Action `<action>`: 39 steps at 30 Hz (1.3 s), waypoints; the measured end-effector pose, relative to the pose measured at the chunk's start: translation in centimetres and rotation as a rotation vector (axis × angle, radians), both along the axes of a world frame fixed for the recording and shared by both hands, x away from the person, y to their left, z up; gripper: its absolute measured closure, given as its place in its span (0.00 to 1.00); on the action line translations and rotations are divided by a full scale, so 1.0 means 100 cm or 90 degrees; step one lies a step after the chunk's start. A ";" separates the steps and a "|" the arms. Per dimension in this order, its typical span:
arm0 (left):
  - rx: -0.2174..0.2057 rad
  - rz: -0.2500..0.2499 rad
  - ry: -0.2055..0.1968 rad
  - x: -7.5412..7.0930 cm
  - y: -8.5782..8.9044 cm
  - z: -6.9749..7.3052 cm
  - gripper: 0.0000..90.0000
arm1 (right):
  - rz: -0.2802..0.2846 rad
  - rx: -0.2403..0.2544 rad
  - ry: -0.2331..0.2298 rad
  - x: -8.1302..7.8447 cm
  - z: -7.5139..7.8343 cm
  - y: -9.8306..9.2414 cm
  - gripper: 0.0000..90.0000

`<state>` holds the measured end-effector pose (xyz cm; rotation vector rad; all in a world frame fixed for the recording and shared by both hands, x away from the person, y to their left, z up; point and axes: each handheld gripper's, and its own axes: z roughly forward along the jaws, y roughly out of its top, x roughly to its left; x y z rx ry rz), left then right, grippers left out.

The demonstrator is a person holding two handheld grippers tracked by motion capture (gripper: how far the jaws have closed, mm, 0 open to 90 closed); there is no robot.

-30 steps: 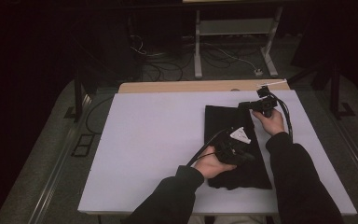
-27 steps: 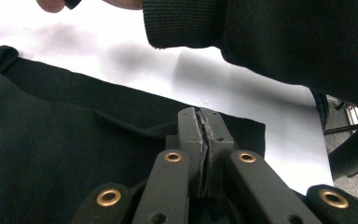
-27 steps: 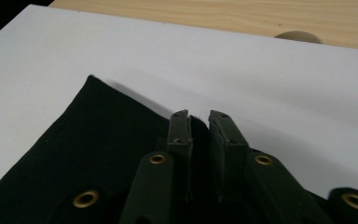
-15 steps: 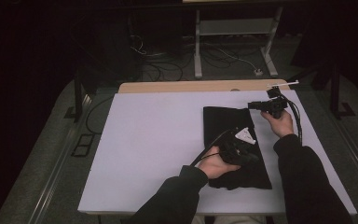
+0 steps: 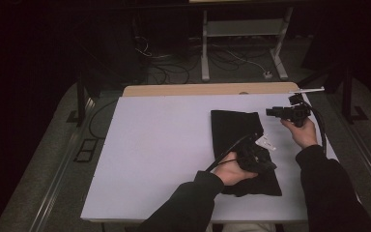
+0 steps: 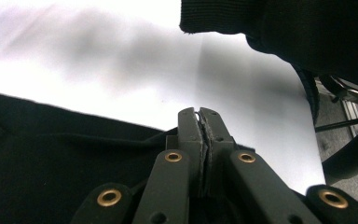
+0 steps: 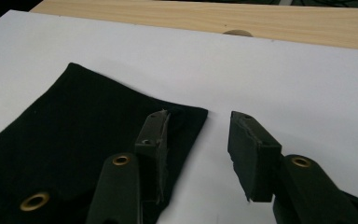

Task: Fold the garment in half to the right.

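Right gripper [image 7: 198, 154]: jaws apart, nothing between them; they have just been opening. One jaw hangs over the far corner of the black garment [image 7: 74, 149], the other over bare white table cover [image 7: 307, 84]. In the high view this gripper [image 5: 276, 112] sits off the cloth's far right corner, raised in the right hand [image 5: 302, 131], apart from the fabric; a release and pull-away is the likely reading, the corner lying flat where it needs to be. Left gripper [image 6: 199, 122]: jaws pressed together, a thin edge of the black cloth seemingly caught between the tips at the garment's hem, though the seam is dark and hard to read. In the high view the left gripper [image 5: 263, 162] lies low on the near part of the garment [image 5: 236, 130], held by the left hand [image 5: 232, 171]. Probable reason: it pins or grips the near edge so the folded piece stays put. Just beyond the left gripper, a small white tag [image 5: 265, 141] lies at the cloth's right edge. Garment lies folded, long axis running away from the person, right of the table's centre. Wooden strip [image 7: 261, 21] borders the cover beyond.
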<state>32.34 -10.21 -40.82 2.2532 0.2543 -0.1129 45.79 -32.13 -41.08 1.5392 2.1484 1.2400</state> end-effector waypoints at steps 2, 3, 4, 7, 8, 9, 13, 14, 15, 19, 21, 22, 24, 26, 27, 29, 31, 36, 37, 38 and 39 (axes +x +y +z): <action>0.004 -0.005 -0.003 -0.001 -0.004 0.000 0.97 | 0.004 0.001 -0.003 -0.004 0.001 -0.004 0.61; 0.004 -0.007 -0.001 -0.001 -0.006 0.000 0.97 | 0.003 -0.001 -0.003 -0.007 0.002 -0.005 0.60; 0.007 -0.010 -0.004 -0.001 -0.008 0.000 0.97 | 0.002 -0.002 -0.007 -0.009 0.003 -0.007 0.59; 0.015 -0.011 -0.001 -0.001 -0.014 -0.003 0.97 | -0.001 -0.001 -0.012 -0.016 0.005 -0.012 0.57; 0.020 -0.011 -0.002 0.000 -0.015 -0.004 0.97 | -0.001 0.000 -0.014 -0.019 0.006 -0.013 0.56; 0.023 -0.011 -0.001 0.000 -0.017 -0.005 0.97 | -0.002 0.001 -0.014 -0.021 0.006 -0.014 0.54; 0.034 -0.009 0.000 0.001 -0.022 -0.010 0.97 | -0.005 0.002 -0.019 -0.031 0.007 -0.018 0.46; 0.038 -0.011 0.000 0.002 -0.023 -0.011 0.97 | -0.006 0.002 -0.017 -0.032 0.007 -0.019 0.44; 0.042 -0.009 0.000 0.002 -0.024 -0.013 0.97 | -0.009 0.001 -0.017 -0.035 0.007 -0.019 0.41; 0.055 -0.009 0.005 0.001 -0.029 -0.019 0.97 | -0.010 0.012 -0.022 -0.046 0.007 -0.021 0.33; 0.066 -0.015 -0.001 0.002 -0.030 -0.020 0.97 | -0.011 0.007 -0.024 -0.052 0.008 -0.021 0.27; 0.068 -0.015 0.000 0.002 -0.030 -0.021 0.97 | -0.010 0.010 -0.024 -0.056 0.009 -0.021 0.24; 0.071 -0.018 0.000 0.002 -0.030 -0.021 0.97 | -0.017 0.006 -0.027 -0.062 0.010 -0.023 0.19; 0.068 -0.014 0.006 0.001 -0.031 -0.022 0.97 | -0.020 0.012 -0.029 -0.069 0.010 -0.025 0.16; 0.069 -0.016 0.007 0.001 -0.030 -0.022 0.96 | -0.020 0.013 -0.033 -0.073 0.010 -0.026 0.15; 0.069 -0.025 0.009 0.003 -0.029 -0.020 0.93 | -0.021 0.012 -0.034 -0.079 0.010 -0.028 0.15; 0.063 -0.029 0.007 0.004 -0.028 -0.017 0.88 | -0.025 0.014 -0.039 -0.085 0.011 -0.031 0.15; 0.049 -0.027 0.007 0.002 -0.027 -0.010 0.76 | -0.034 0.017 -0.045 -0.097 0.012 -0.036 0.15; 0.045 -0.023 0.009 0.002 -0.026 -0.008 0.74 | -0.035 0.021 -0.047 -0.100 0.012 -0.038 0.15; 0.041 -0.021 0.004 0.002 -0.024 -0.006 0.71 | -0.037 0.020 -0.048 -0.102 0.011 -0.039 0.14; 0.039 -0.014 0.003 0.002 -0.023 -0.004 0.67 | -0.038 0.017 -0.047 -0.104 0.010 -0.040 0.14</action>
